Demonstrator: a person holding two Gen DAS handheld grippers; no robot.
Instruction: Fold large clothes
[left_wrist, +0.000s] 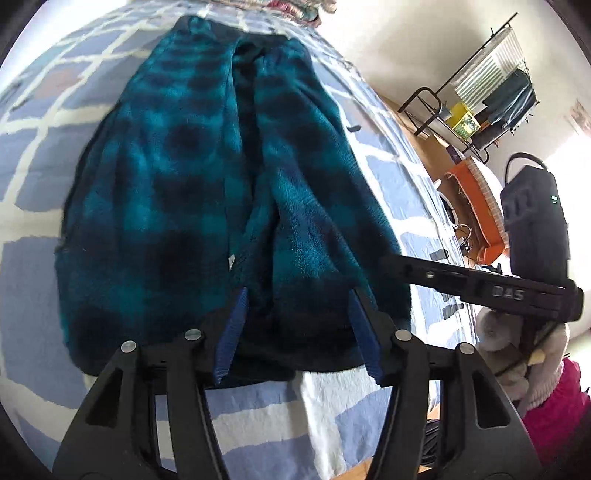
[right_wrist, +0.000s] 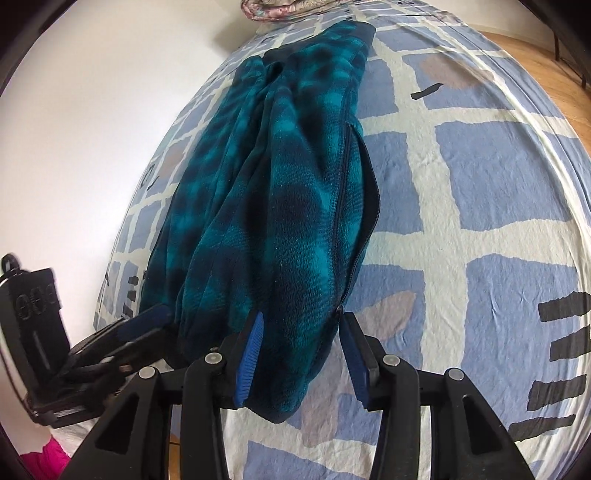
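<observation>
Two grippers: left gripper (left_wrist: 295, 332), right gripper (right_wrist: 301, 354) (both spread) | one fleece jacket (left_wrist: 207, 192)

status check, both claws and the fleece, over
Left claw open at fleece hem. Right claw open, straddling hem by the zipper. Teal fleece jacket flat on bed. Nothing blocking.

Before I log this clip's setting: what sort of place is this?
Most likely a bedroom in a home. The teal plaid fleece lies on a bed with a blue-and-white patterned cover, a laden clothes rack stands by the wall, and wooden floor shows beyond the bed.
</observation>
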